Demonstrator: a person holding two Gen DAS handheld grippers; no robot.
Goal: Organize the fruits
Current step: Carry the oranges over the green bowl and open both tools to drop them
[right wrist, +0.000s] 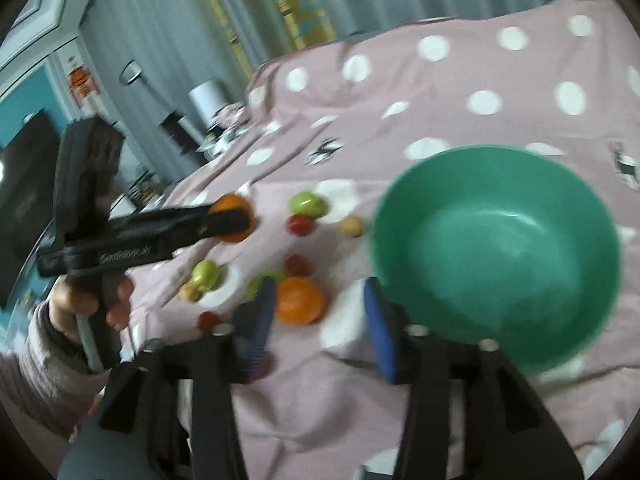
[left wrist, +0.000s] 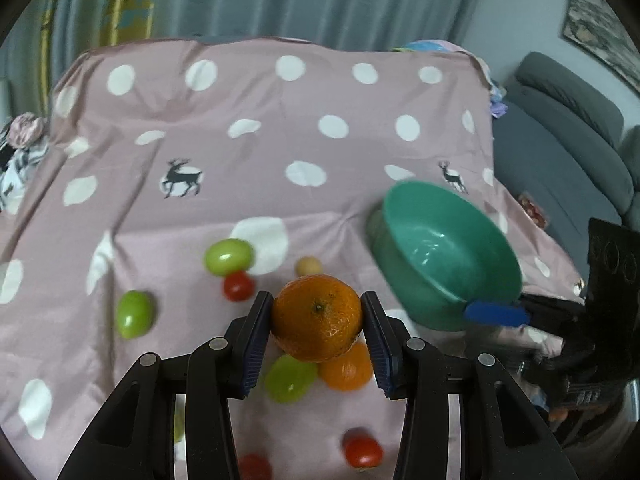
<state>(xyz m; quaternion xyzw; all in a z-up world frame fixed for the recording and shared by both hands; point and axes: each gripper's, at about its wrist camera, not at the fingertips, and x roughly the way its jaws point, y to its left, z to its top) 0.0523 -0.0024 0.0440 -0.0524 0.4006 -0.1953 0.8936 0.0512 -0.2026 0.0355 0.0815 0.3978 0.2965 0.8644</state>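
Observation:
My left gripper is shut on an orange, holding it a little above the pink dotted cloth. The right wrist view shows the same gripper and orange at the left. A green bowl sits tilted and blurred at the right. One blue finger of my right gripper lies against its near rim. In the right wrist view the right gripper stands open; the bowl lies outside its right finger. Below lie a second orange, green fruits and red tomatoes.
A small tan fruit lies near the middle of the cloth. A grey sofa stands past the cloth's right edge and curtains hang behind. A person's hand grips the left tool's handle.

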